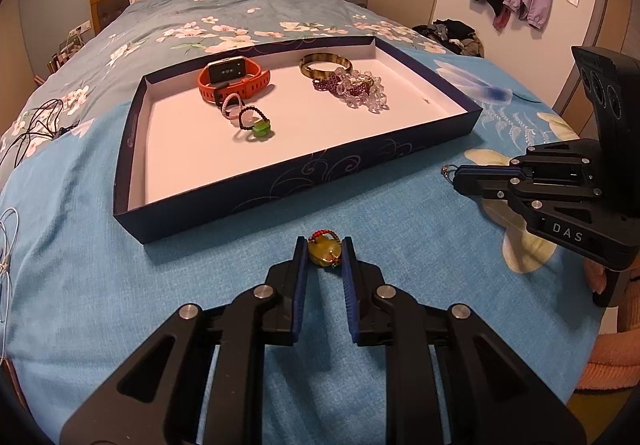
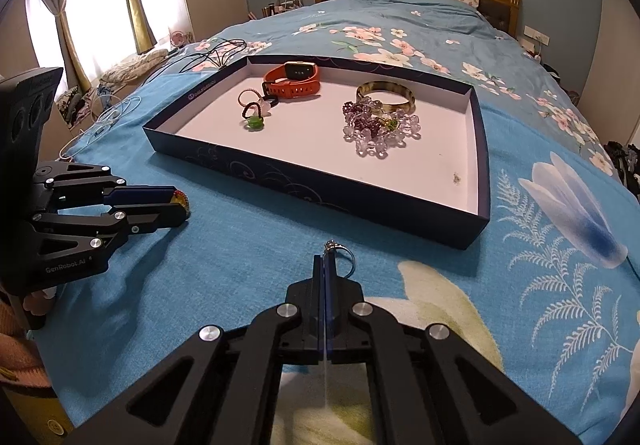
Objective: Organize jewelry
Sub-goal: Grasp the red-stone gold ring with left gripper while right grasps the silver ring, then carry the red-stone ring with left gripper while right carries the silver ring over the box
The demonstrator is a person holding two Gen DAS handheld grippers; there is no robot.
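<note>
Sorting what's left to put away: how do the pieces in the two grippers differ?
The left gripper holds a chunky amber pendant with red beads; the right gripper pinches a thin silver ring. The pendant keeps its jaws apart; the ring's are nearly closed. Both sit outside the tray.

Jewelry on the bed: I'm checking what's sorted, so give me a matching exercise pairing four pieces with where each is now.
Things:
1. orange watch
2. amber pendant
3. silver ring
4. crystal bead strand

Places:
A. in the right gripper
B. tray, left part
C. in the left gripper
D. tray, right part, beside the bangle

Pairs: 1-B, 2-C, 3-A, 4-D
</note>
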